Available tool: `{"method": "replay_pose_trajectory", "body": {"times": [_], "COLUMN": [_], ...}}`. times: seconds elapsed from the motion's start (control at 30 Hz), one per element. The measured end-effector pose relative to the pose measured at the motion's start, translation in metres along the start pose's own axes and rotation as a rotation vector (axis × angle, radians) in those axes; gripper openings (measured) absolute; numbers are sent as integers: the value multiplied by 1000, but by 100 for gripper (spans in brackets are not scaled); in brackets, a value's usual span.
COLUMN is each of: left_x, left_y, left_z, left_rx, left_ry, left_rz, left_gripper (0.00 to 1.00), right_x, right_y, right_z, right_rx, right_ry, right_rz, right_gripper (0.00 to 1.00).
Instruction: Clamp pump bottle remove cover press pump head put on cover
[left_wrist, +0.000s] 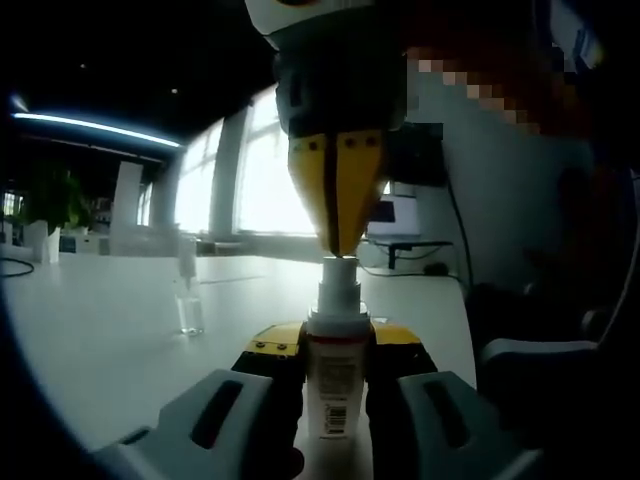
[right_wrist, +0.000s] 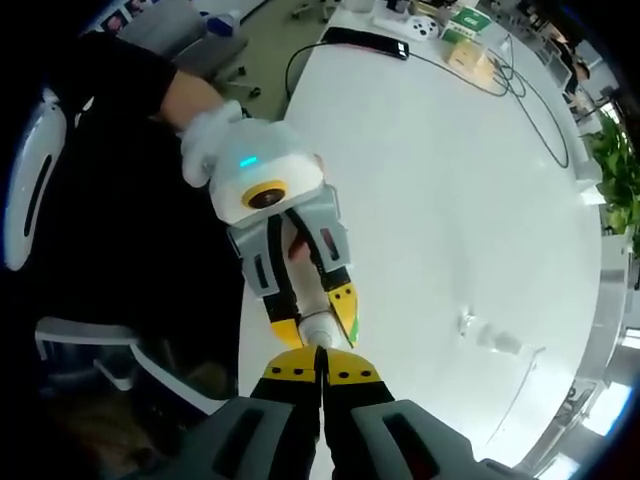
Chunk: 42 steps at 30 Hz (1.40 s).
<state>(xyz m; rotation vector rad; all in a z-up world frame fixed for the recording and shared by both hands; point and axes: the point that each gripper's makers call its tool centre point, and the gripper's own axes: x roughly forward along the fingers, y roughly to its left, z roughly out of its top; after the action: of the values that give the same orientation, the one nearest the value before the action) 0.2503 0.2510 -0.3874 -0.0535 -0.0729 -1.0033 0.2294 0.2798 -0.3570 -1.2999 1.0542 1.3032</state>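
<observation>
Upright, the pump bottle (left_wrist: 333, 385) sits clamped between the left gripper's (left_wrist: 335, 375) jaws near the white table's (left_wrist: 120, 330) edge. Its printed label is illegible. Above, the right gripper (left_wrist: 338, 245), jaws together, presses its tips onto the pump head (left_wrist: 339, 272); a clear cover (left_wrist: 187, 300) stands apart on open tabletop.

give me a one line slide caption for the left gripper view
Left gripper clamps the pump bottle upright while the right gripper presses its closed tips onto the pump head.
</observation>
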Motion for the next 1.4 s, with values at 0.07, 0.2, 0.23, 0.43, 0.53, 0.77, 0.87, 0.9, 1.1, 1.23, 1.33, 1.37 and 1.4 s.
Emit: {"method": "replay_pose_trajectory", "body": {"times": [0.07, 0.2, 0.23, 0.43, 0.53, 0.77, 0.87, 0.9, 1.1, 1.23, 1.33, 1.37, 1.4], "left_x": [0, 0, 0, 0, 0, 0, 0, 0, 0, 0, 0, 0, 0], "left_y": [0, 0, 0, 0, 1, 0, 0, 0, 0, 0, 1, 1, 1], "left_z": [0, 1, 0, 1, 0, 0, 0, 0, 0, 1, 0, 0, 0], "left_rx": [0, 0, -1, -2, 0, 0, 0, 0, 0, -1, -2, -2, -2], "left_ry": [0, -2, -1, -2, -2, -4, -4, -4, -4, -4, -5, -4, -4], "left_rz": [0, 0, 1, 1, 1, 2, 1, 1, 1, 1, 1, 1, 1], "left_gripper": [14, 14, 14, 14, 14, 14, 14, 14, 14, 14, 14, 14, 14], "right_x": [0, 1, 2, 6, 6, 0, 0, -1, -1, -1, -1, -1, -1], "right_y": [0, 0, 0, 0, 1, 1, 1, 1, 0, 0, 0, 0, 0], "right_z": [0, 0, 0, 0, -1, -1, -1, -1, -1, -1, -1, -1, -1], "right_rx": [0, -1, 2, 19, 19, 1, -3, -2, -5, -10, -11, -12, -14], "right_ry": [3, 9, 9, -2, -14, -15, -11, -11, -9, -7, -4, -3, -2], "right_rz": [-1, -4, -5, 3, 8, -2, -1, 0, 1, -2, -3, -4, -4], "right_gripper": [0, 0, 0, 0, 0, 0, 0, 0, 0, 0, 0, 0, 0]}}
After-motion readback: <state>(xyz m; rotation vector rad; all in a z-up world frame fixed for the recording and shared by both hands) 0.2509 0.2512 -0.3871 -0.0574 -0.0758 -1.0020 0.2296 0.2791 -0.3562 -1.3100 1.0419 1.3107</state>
